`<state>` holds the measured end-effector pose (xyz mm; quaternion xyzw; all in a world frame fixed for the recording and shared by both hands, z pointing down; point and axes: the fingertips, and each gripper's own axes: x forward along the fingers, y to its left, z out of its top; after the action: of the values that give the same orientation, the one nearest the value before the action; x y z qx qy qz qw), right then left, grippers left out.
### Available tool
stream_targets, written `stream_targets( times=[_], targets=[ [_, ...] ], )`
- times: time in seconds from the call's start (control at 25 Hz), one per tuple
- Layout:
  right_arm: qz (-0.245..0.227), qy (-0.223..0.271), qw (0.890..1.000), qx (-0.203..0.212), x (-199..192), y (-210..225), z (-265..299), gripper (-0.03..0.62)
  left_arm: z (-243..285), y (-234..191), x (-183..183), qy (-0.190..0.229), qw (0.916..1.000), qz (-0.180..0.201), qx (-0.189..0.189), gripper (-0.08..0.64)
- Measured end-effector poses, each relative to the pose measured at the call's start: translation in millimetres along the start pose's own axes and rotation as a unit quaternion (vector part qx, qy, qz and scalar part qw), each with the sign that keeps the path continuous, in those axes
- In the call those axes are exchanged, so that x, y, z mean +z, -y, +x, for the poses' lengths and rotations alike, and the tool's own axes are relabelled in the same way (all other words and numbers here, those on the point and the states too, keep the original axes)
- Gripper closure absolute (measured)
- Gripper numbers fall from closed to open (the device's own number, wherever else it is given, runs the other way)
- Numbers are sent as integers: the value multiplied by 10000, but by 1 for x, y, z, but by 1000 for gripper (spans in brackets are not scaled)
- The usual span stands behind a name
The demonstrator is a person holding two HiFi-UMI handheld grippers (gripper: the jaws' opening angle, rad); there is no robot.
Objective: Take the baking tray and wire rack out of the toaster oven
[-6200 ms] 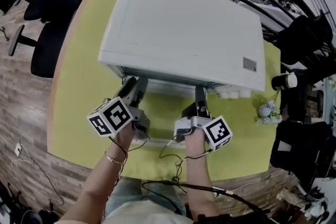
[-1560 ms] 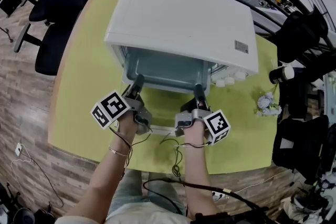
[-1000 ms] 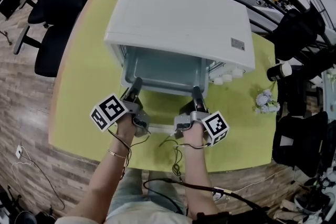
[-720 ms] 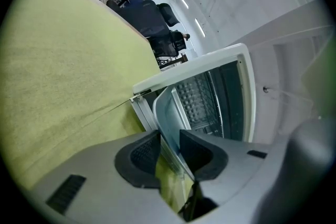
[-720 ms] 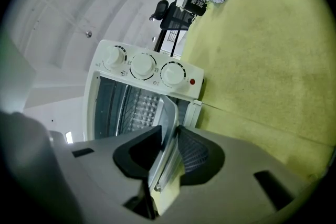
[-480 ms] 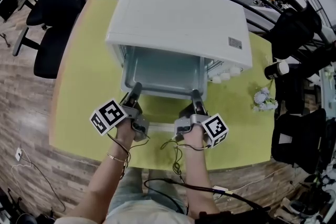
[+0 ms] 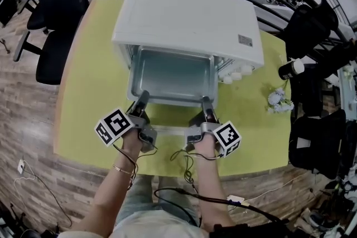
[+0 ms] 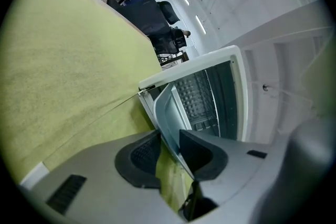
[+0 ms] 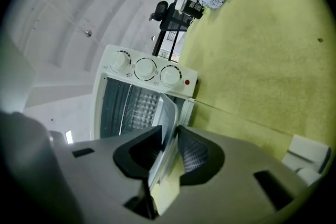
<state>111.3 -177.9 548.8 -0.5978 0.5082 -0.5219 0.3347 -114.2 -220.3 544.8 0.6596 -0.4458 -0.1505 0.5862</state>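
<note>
The tray (image 7: 170, 76) is a shallow pan of pale grey metal with a raised rim and rounded corners, and its floor is bare. It sticks partway out of the white oven (image 7: 187, 17), near edge toward both grippers. The left gripper (image 7: 143, 96) pinches the rim at the tray's near left corner. The right gripper (image 7: 205, 101) pinches it at the near right corner. In each gripper view the thin rim stands on edge between the dark pads, which are closed on it with only a narrow slot between them. In the head view the tray's far end is hidden under the oven's top. From the gripper views, fine bars (image 8: 195, 93) show inside the cavity past the tray, but whether they are the rack cannot be told. The tray runs straight ahead of both grippers and spans the space between them, with the oven mouth just beyond. Three knobs (image 9: 145, 67) sit on the oven's front panel, ahead of the right gripper and toward its outer side. The yellow-green table (image 7: 83, 75) lies under both grippers.
</note>
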Motion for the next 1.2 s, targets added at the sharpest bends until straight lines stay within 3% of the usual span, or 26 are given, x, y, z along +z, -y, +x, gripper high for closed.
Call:
stream_targets(
  times=[0.8,1.2],
  targets=[
    [28,-80,9999,-127,-10,5,-32,503,-27,-3,-15,-256,9996,54,89,455],
    [50,-122,9998,-123,-17,-3,-55,503,-49,3,-21,-382,9992,-9,-97,456]
  ],
)
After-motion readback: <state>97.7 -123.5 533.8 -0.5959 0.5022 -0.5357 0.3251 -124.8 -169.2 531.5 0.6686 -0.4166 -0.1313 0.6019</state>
